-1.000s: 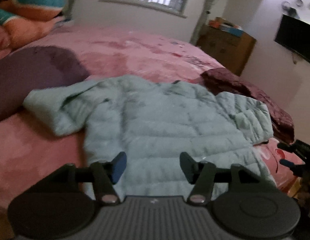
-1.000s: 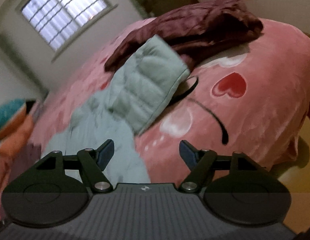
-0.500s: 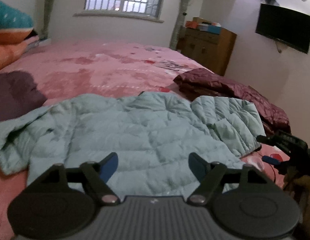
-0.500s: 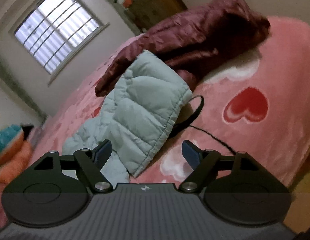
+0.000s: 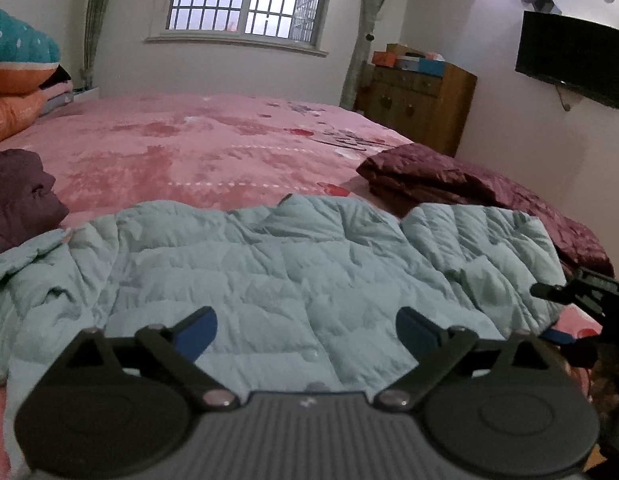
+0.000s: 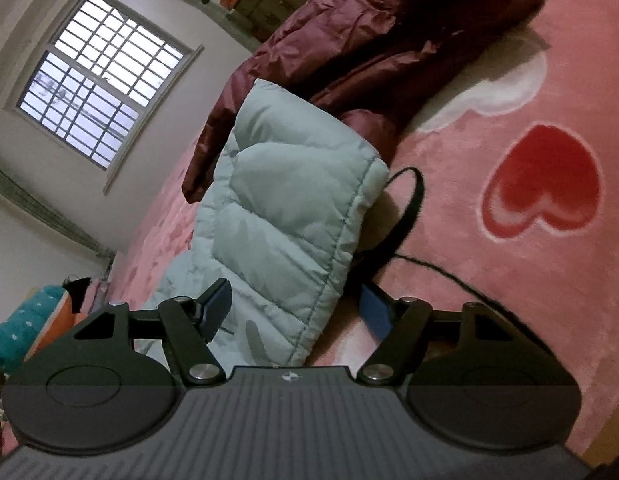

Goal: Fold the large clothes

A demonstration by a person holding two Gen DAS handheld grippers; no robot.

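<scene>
Jacket point(image 5: 293, 280): lay spread across the near edge of the pink bed point(image 5: 197, 148), back up, ready for folding.
Sleeve point(image 6: 285, 208): lay folded in over the jacket's side, its cuff end nearest the right gripper.
Left gripper point(image 5: 306, 330): hovered over the hem, jaws just widened, nothing between them, likely to take the hem.
Right gripper point(image 6: 295, 308): jaws wide and empty, straddling the sleeve's edge; contact unclear.
Maroon coat point(image 5: 469, 184): lay beyond the sleeve, apparently waiting its turn.
</scene>
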